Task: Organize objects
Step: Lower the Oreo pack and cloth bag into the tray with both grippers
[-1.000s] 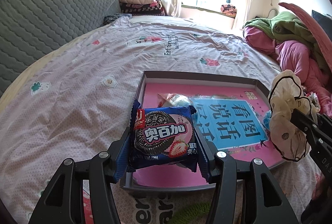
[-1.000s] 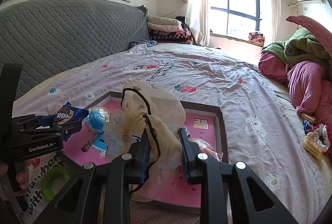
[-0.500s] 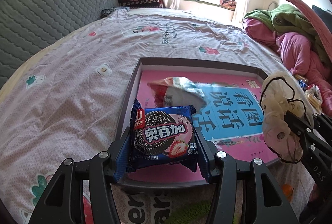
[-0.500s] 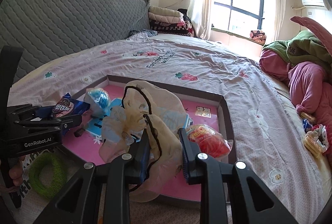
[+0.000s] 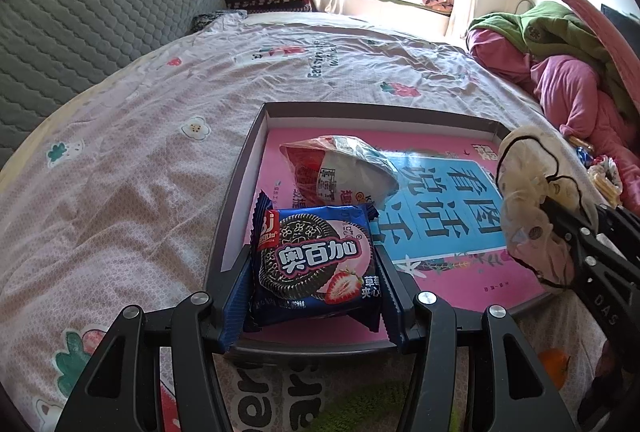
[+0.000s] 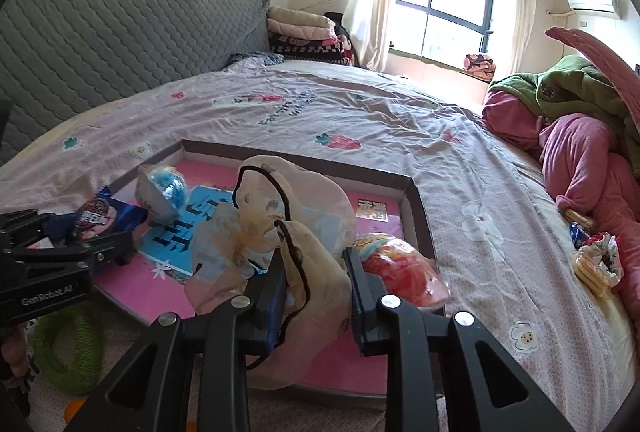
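My left gripper (image 5: 314,296) is shut on a blue cookie packet (image 5: 316,264) and holds it over the near left corner of a shallow box (image 5: 236,187) with a pink and blue bottom. A clear-wrapped white and red snack (image 5: 344,175) lies in the box just beyond the packet. My right gripper (image 6: 318,296) is shut on a beige sheer scrunchie with black trim (image 6: 296,228), held above the box's near side (image 6: 420,216). The scrunchie also shows in the left wrist view (image 5: 532,199). A red wrapped snack (image 6: 400,268) lies in the box by the right fingers.
The box lies on a bed with a lilac flowered sheet (image 5: 140,159). A green ring (image 6: 68,348) lies on the bed near the box's front left. Pink and green bedding (image 6: 580,135) is piled at right, with small items (image 6: 596,264) beside it. A grey headboard (image 6: 100,43) stands at left.
Both grippers have moved closer over the box with their loads still held. The wrapped white and red snack now looks nearer to the cookie packet.
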